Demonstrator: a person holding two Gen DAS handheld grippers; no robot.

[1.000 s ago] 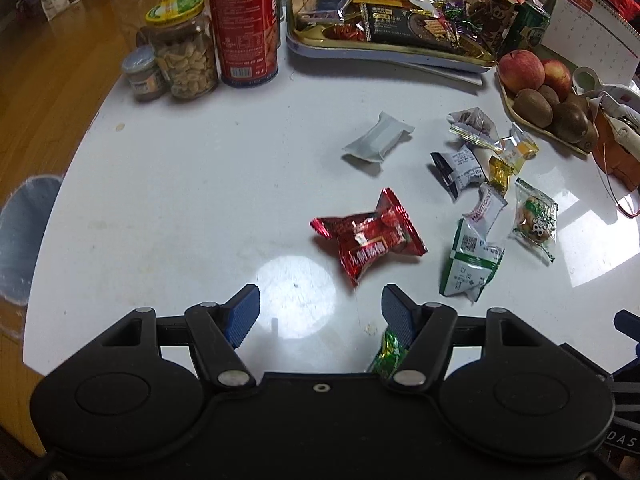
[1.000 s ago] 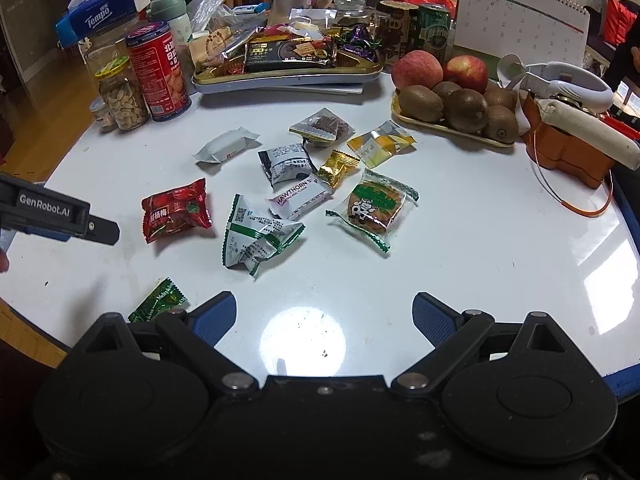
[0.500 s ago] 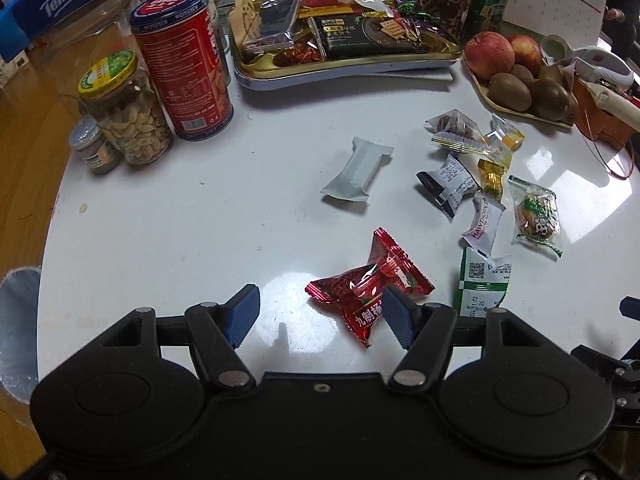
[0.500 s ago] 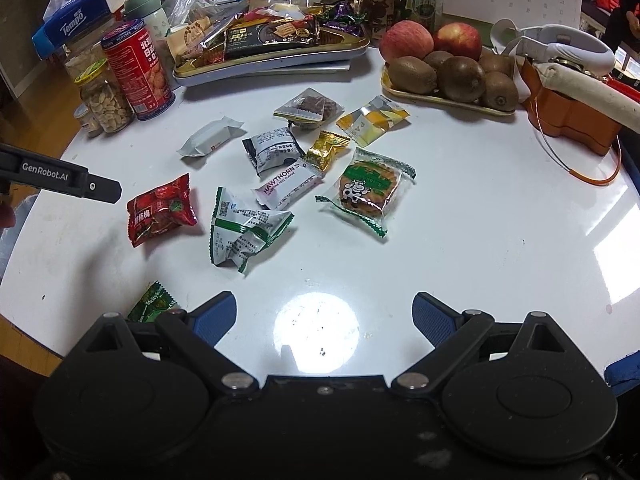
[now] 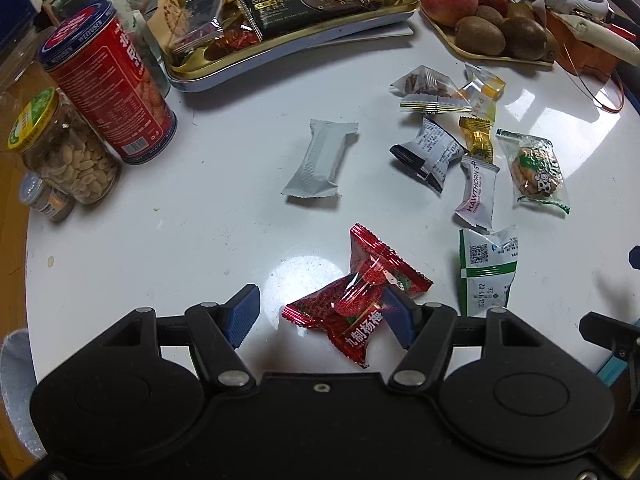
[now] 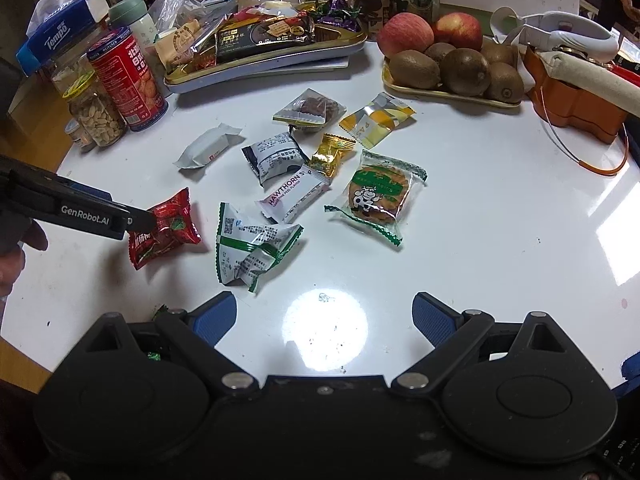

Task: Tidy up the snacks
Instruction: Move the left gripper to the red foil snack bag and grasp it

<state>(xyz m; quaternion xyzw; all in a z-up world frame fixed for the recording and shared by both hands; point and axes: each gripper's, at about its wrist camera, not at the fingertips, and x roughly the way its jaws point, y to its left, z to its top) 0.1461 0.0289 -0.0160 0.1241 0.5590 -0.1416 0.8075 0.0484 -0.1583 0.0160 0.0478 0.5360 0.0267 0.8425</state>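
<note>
A red foil snack packet (image 5: pixel 360 300) lies on the white table between the blue pads of my left gripper (image 5: pixel 318 316), which is open around it; the right pad sits partly behind the packet. In the right wrist view the same red packet (image 6: pixel 168 228) lies under the tip of the left gripper (image 6: pixel 132 220). My right gripper (image 6: pixel 324 316) hovers open over bare table with nothing between its fingers. Several other wrapped snacks lie loose: a white bar (image 5: pixel 320 160), a green-and-white packet (image 6: pixel 252 248), a hawthorn bar (image 6: pixel 294 196) and a cookie packet (image 6: pixel 376 194).
A gold tray (image 6: pixel 276 60) full of snacks stands at the back. A red can (image 5: pixel 116 80) and a peanut jar (image 5: pixel 60 152) stand at the left. A fruit plate (image 6: pixel 448 88) sits back right. A small green candy (image 6: pixel 160 312) lies by the right gripper's left finger.
My left gripper has moved forward over the table until the red packet lies between its open pads. The right gripper has drifted slightly forward and stays open.
</note>
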